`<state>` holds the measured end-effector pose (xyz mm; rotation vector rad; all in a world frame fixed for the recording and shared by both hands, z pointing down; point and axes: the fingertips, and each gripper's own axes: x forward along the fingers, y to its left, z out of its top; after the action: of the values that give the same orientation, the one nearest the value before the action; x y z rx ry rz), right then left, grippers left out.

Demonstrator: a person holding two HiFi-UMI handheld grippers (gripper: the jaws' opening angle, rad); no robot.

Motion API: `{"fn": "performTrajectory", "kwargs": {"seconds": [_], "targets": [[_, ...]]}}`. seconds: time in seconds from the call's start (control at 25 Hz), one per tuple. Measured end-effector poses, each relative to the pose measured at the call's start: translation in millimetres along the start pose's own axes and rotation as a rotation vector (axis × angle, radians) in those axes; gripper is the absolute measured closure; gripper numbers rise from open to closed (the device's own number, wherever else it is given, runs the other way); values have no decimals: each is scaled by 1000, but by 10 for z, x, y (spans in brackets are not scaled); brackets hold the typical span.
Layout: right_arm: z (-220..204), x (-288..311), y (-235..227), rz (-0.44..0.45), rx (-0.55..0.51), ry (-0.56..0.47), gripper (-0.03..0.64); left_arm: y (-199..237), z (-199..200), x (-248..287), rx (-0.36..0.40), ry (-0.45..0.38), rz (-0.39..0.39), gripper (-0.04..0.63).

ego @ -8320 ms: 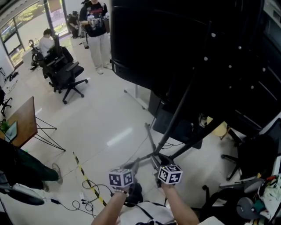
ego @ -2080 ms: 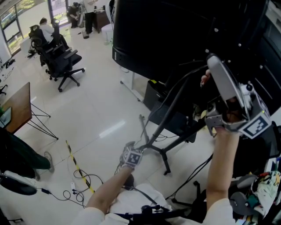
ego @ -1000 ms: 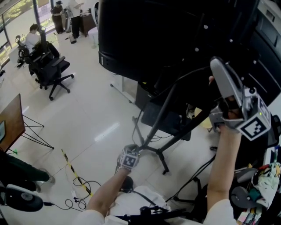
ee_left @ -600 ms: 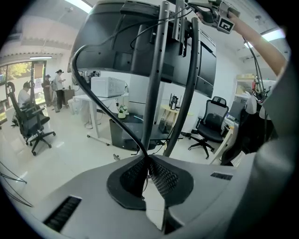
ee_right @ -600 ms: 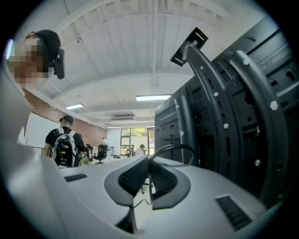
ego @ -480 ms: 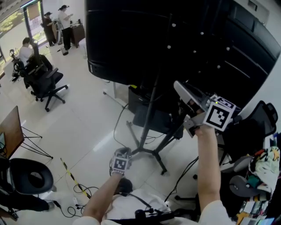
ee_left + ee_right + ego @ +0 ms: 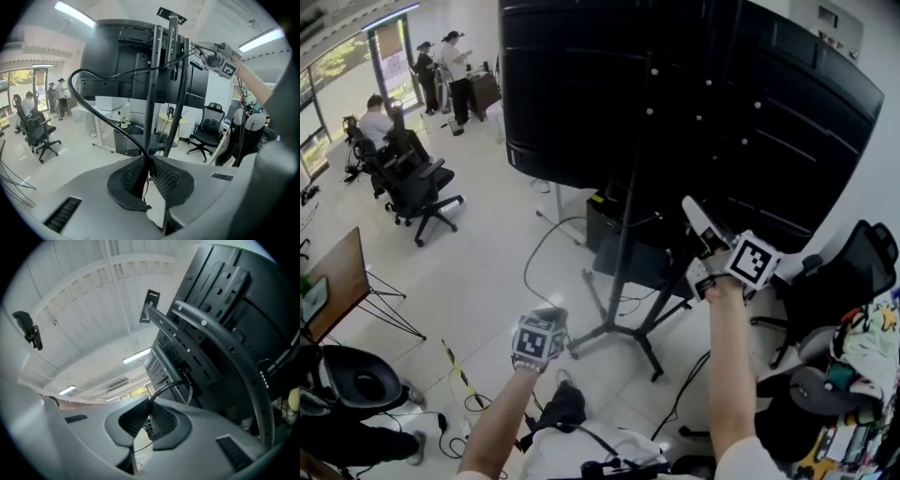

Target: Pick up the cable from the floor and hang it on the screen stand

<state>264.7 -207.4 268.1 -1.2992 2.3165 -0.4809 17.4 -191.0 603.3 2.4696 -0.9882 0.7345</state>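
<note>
While pinching the black cable (image 7: 76, 79) tight w/ left gripper (image 7: 146, 165), held low on the left, nr the feet of the screen stand (image 7: 623, 251), letting it arc up in a big loop & cross the stand's uprights high up. Further right, clamping the same cable w/ right gripper (image 7: 149, 417), jaws nearly together on it, raised close behind the big black screen (image 7: 581, 84). Keeping cable strung btw both grippers, across the stand.
</note>
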Motion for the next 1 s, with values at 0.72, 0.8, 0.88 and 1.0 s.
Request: {"fn": "performTrajectory", "kwargs": {"seconds": [0.72,0.8,0.88,1.0], "targets": [[315,-445,-48,97,162,-409,595,-113,2497,-773,88,-245,-141,580],[410,-477,-133,161,225,-509,595,-86,2854,-851,115,-284,-166,580],[439,-490,-246,214,294,-582,595,-58,3249,-924,162,-323,-179,580],[378,-518,-433,262,375,-657,597,-80,3858,-1018,262,-362,-198,580]]}}
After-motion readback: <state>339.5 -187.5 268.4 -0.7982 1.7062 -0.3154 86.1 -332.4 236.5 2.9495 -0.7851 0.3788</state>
